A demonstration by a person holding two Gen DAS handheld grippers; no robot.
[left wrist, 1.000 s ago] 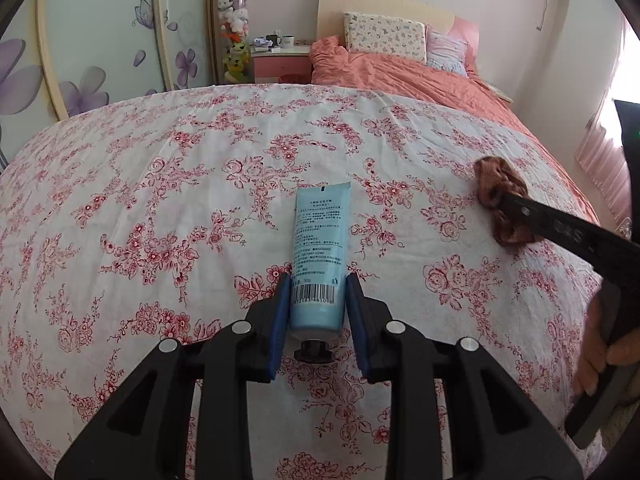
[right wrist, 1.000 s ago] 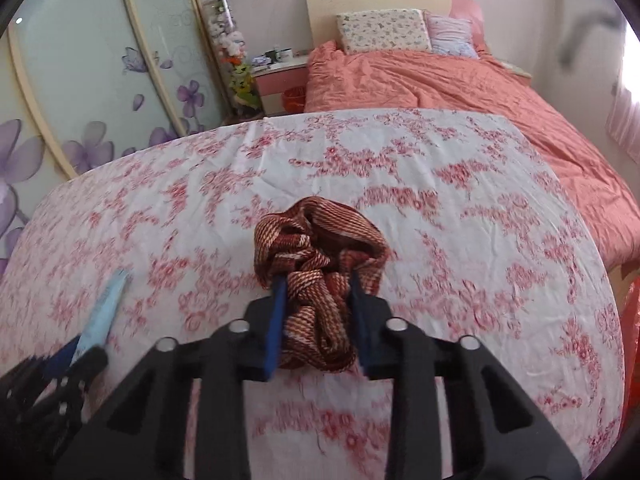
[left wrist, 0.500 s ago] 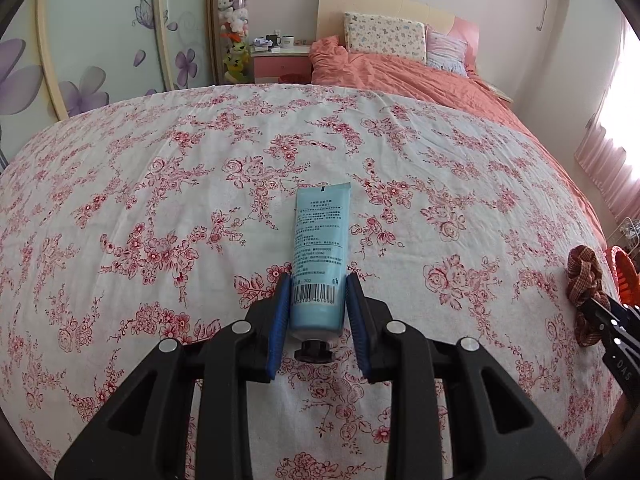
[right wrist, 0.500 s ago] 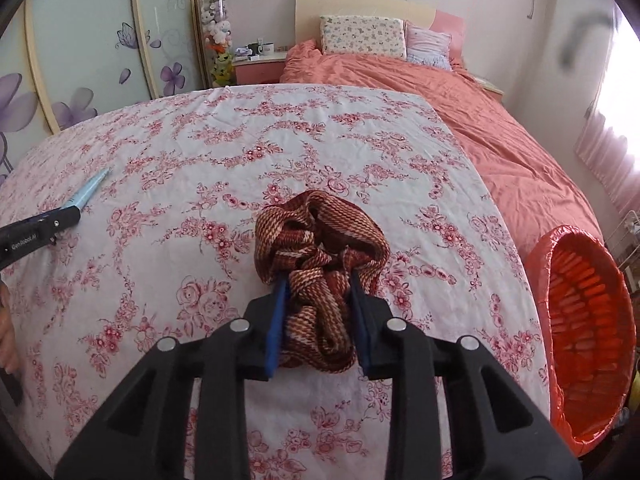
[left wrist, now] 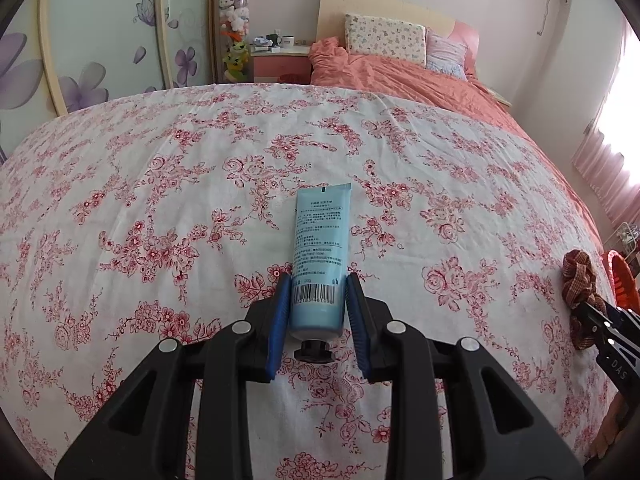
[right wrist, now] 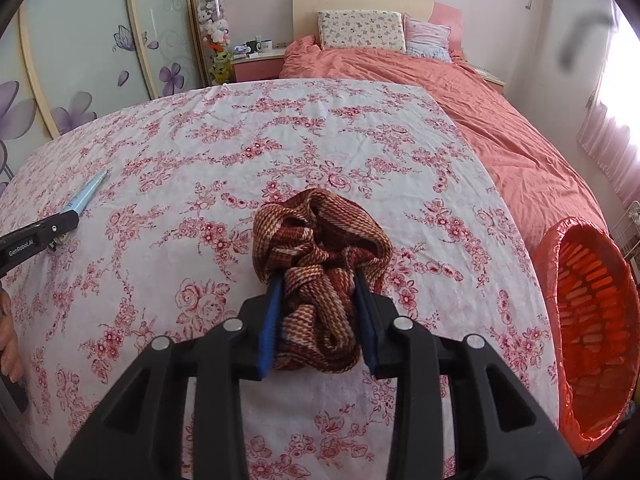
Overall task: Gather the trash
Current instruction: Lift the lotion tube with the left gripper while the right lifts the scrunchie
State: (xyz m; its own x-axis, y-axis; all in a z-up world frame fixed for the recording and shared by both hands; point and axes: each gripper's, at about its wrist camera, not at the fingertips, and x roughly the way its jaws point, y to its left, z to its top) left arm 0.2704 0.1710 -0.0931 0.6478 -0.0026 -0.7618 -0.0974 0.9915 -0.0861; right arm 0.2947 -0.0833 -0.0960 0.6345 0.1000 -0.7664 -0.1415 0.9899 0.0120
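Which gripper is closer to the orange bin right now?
Right. The right gripper, holding the scrunchie, sits beside the orange bin; the left gripper, clamping the blue tube, is farther across the bed.

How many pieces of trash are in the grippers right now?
2. The blue tube is clamped in the left gripper over the floral sheet; the brown scrunchie is in the right gripper, near the orange basket.

So we can read "GenRobot.AI" in white on the side of the left gripper [right wrist: 40, 238], seen from the right wrist. From the left wrist, "DAS" shows on the right gripper [left wrist: 612, 334]. The blue tube [left wrist: 320, 256] has a barcode with digits plus blocks of small print, but we honestly can't make any of that out.
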